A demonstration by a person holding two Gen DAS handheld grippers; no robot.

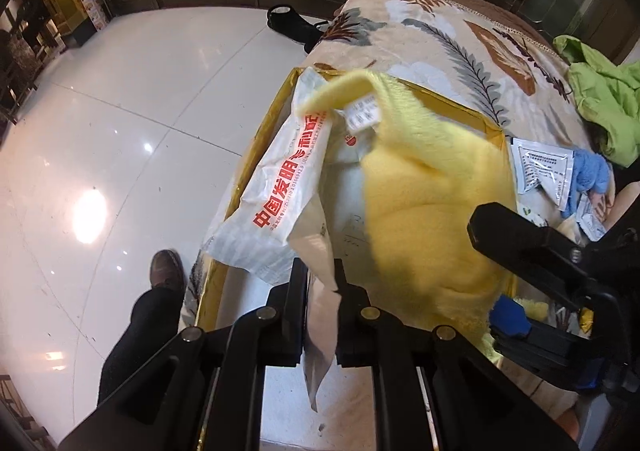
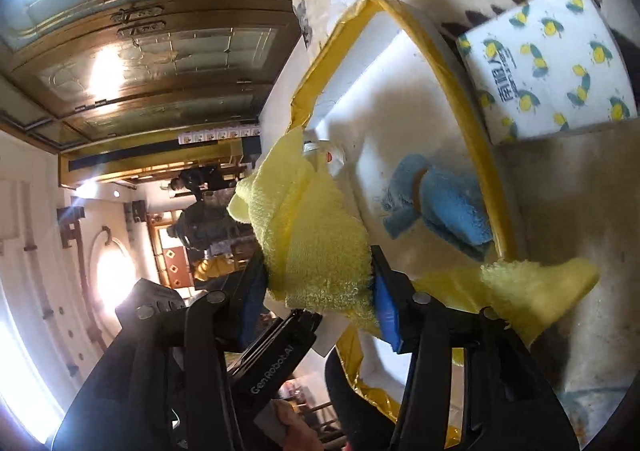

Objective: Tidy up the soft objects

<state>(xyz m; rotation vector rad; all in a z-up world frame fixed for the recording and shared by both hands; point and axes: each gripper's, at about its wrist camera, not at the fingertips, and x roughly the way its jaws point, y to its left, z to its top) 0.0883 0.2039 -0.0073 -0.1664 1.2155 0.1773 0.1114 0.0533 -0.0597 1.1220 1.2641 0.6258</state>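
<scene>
A: Which step is in hand?

B: Loading the gold-rimmed box (image 1: 256, 155) that sits on the leaf-print blanket (image 1: 440, 47). The left gripper (image 1: 320, 283) is clenched on the corner of a white printed bag (image 1: 272, 207), which lies against the box wall at 9 o'clock in the left wrist view.

A: And the yellow towel (image 2: 316, 247)?

B: It sits between the right gripper's (image 2: 320, 291) 2 blue pads (image 2: 386, 311), bunched over the near rim of the box. The pads touch its edges, but I judge the hold loose, since cloth spills out toward 3 o'clock.

A: Anything already inside?

B: 1 blue cloth (image 2: 440, 207), on the box floor at 2 o'clock from the towel. A lemon-print tissue pack (image 2: 548, 67) waits outside the rim at 1 o'clock.

A: Next move?

B: Probably drop the towel fully inside, tucking in the trailing end, and then the left hand lets the bag settle flat.
</scene>
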